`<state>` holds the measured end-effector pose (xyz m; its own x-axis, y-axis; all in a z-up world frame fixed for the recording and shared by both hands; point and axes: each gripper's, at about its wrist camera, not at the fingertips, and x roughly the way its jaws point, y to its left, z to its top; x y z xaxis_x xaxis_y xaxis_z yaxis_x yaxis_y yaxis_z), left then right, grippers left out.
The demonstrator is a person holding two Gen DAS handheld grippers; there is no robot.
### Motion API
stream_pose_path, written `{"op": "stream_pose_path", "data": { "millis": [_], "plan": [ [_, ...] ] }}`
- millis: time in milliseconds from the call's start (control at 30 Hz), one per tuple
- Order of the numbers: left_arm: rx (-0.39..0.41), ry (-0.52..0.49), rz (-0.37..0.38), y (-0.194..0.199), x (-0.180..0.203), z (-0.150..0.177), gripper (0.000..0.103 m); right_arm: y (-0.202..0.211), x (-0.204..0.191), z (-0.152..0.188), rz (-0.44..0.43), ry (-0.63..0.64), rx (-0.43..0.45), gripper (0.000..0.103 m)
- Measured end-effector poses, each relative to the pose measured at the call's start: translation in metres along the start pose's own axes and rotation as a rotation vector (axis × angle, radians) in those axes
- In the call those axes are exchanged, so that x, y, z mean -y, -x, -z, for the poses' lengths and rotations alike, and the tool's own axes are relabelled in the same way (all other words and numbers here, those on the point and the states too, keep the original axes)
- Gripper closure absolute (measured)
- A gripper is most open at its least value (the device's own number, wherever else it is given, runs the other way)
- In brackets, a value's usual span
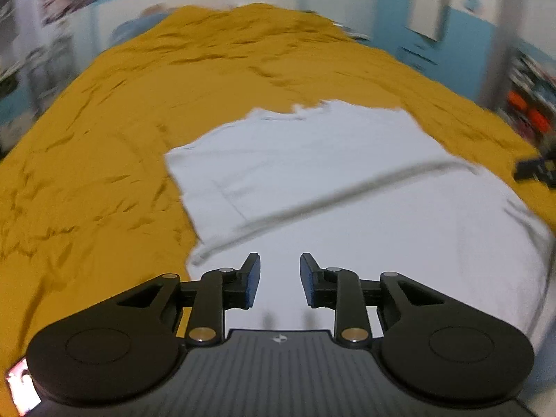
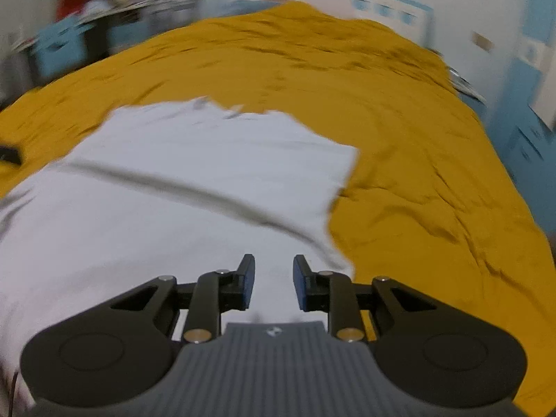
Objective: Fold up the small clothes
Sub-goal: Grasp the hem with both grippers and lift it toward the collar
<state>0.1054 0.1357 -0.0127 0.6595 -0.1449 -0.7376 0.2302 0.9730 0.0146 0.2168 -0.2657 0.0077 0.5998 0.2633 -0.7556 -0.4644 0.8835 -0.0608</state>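
Left wrist view gives me wrinkled mustard-yellow bedding point(image 1: 104, 146) spread over the bed on the left side, then the white garment point(image 1: 312, 173) lying flat on it, with a folded edge running diagonally across the cloth. My left tool point(image 1: 280, 279) hangs over the near part of that garment, its blue-padded fingers parted with nothing between them. Far right, a dark object point(image 1: 537, 168) sits on the bedding, too blurred to name.

On the right wrist view the white garment point(image 2: 173, 191) fills the left and middle. My right tool point(image 2: 274, 283) is over its near right corner, fingers spread and holding nothing. Yellow bedding point(image 2: 434, 173) covers the right side.
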Motion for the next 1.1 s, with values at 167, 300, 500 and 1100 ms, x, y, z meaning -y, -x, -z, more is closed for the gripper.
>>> {"op": "stream_pose_path", "data": {
  "millis": [167,300,500,1100],
  "plan": [
    [-0.031,-0.178,0.051,0.025,0.036,0.032,0.059,0.041,-0.034,0.027,-0.082,0.147,-0.052,0.075],
    [-0.058,-0.279,0.083,0.039,0.062,0.063,0.053,0.065,-0.055,0.060,-0.105,0.257,-0.100,0.071],
    [-0.133,-0.554,0.079,0.042,0.110,0.115,0.029,0.081,-0.085,0.108,-0.136,0.381,-0.159,0.048],
    [-0.188,-0.864,-0.308,-0.017,0.147,0.204,0.017,0.048,-0.105,0.175,0.020,0.648,-0.213,0.022]
  ]
}}
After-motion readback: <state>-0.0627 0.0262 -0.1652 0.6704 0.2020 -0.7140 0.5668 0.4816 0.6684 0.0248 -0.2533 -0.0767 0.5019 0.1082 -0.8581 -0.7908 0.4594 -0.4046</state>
